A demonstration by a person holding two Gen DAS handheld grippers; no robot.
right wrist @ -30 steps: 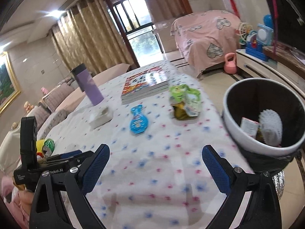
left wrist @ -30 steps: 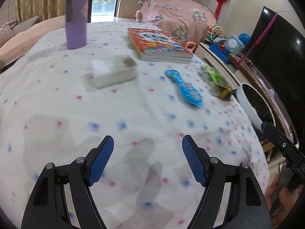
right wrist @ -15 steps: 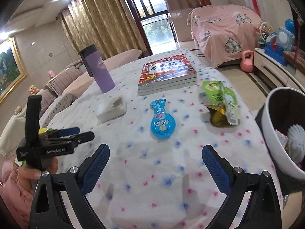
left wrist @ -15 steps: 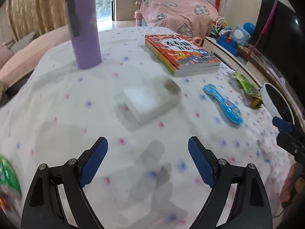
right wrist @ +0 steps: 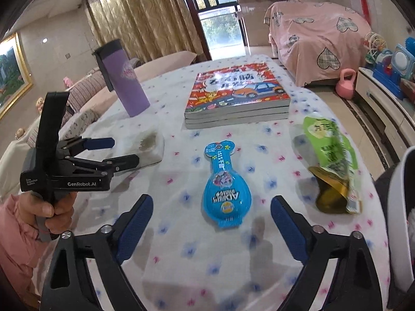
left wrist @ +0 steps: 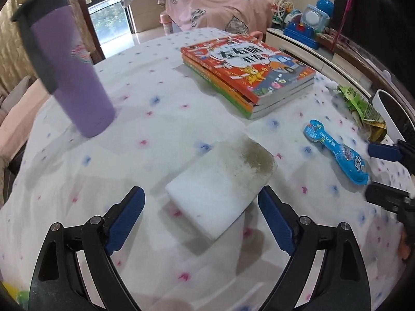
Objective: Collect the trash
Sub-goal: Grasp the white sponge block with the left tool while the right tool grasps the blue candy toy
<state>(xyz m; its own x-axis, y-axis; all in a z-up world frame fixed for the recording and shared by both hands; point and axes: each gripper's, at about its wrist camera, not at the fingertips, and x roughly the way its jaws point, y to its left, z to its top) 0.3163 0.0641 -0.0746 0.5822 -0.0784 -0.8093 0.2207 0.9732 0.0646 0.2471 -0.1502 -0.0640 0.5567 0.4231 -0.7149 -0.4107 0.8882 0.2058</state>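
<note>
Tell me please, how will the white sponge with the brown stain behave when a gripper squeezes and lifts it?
The sponge looks like a foam block, so it will probably dent under the pads and weigh little. It lies flat on the tablecloth with square edges, so it should not roll. Its matte surface seems unlikely to slip.

We look down close over the stained sponge (left wrist: 220, 189) from the left; our right view, beside it, shares the sponge and books (right wrist: 238, 96).
</note>
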